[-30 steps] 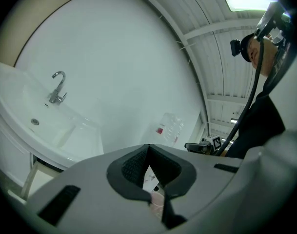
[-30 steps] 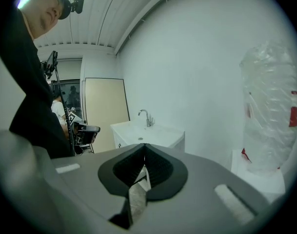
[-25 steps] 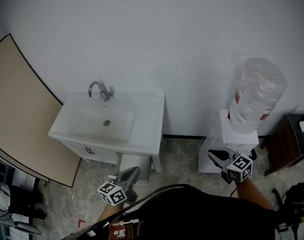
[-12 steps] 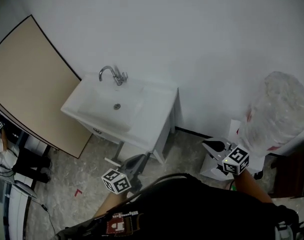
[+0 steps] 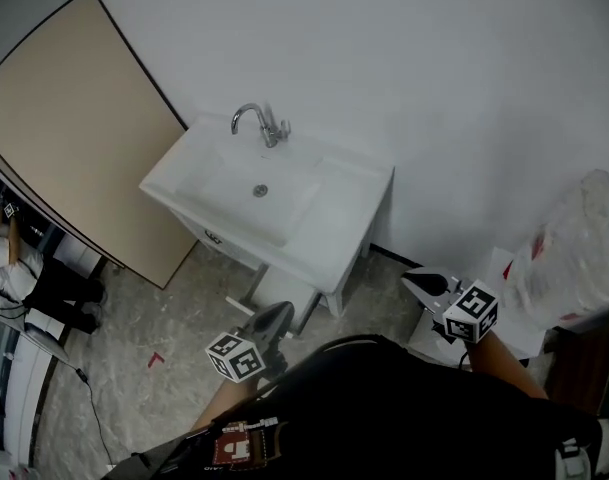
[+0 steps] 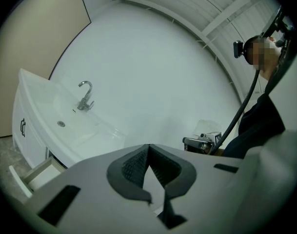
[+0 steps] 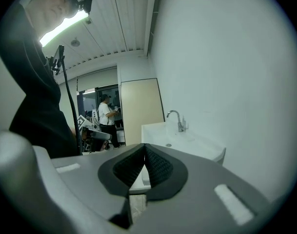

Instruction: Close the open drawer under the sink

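A white sink [image 5: 269, 203] with a chrome faucet [image 5: 261, 123] stands against the white wall on a white cabinet. Under it the bottom drawer [image 5: 282, 292] is pulled out over the floor; it also shows at the lower left of the left gripper view as the drawer [image 6: 37, 172]. My left gripper [image 5: 272, 320] hangs shut and empty just in front of the drawer, apart from it. My right gripper [image 5: 425, 285] is shut and empty too, to the right of the cabinet. Both pairs of jaws meet at their tips in the gripper views.
A large beige board [image 5: 79, 133] leans at the left of the sink. A water dispenser with a clear bottle [image 5: 574, 253] stands at the right edge. A marbled floor [image 5: 164, 308] lies below. A person [image 7: 107, 117] stands far off in a doorway.
The head view has swung, so the sink now sits higher and further right and the bottle has slid to the right edge. Both grippers stay shut, in about the same places.
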### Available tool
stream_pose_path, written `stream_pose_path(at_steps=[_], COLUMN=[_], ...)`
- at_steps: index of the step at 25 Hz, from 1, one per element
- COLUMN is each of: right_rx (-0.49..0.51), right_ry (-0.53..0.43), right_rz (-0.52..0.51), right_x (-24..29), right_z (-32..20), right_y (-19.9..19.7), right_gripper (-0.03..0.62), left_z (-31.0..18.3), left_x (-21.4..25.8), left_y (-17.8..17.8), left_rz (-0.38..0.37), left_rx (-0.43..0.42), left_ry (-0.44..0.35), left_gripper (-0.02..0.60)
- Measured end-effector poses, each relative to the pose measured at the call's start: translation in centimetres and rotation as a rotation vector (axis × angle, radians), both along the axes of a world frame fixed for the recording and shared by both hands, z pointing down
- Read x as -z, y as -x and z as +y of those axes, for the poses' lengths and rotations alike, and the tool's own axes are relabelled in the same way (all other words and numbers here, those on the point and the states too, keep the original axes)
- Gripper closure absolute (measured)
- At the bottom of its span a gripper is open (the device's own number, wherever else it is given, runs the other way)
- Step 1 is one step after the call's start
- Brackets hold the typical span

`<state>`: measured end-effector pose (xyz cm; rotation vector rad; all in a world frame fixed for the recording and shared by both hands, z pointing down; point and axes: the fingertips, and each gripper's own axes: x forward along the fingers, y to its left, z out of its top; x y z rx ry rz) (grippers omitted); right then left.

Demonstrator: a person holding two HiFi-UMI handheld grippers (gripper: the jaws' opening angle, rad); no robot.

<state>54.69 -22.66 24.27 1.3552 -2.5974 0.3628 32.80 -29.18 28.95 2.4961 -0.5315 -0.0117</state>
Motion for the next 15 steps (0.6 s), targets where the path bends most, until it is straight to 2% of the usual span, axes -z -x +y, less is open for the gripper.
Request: stream_pose_path(at_steps=[4, 10, 15], right_rx=[0.046, 0.063, 0.132], right_ry=[-0.022, -0.033, -0.008], right_rz=[0.030, -0.005, -0.016], right_x=[2.0, 3.7, 2.4], right_z=[-3.7, -8.9, -11.7], right_y=[5.6, 13.2, 17.4], right_gripper=[0.592, 0.592, 0.592], left_z=[-3.1, -6.8, -8.5], left_x=[0.8, -0.1, -1.4], left_y=[5.1, 14.1, 17.6], left_rz=[0.036, 0.018, 0.004], left_rx=[0.026, 0.077, 0.124], left_ry=[-0.023, -0.018, -0.002], left_gripper=[0.581, 0.581, 0.581])
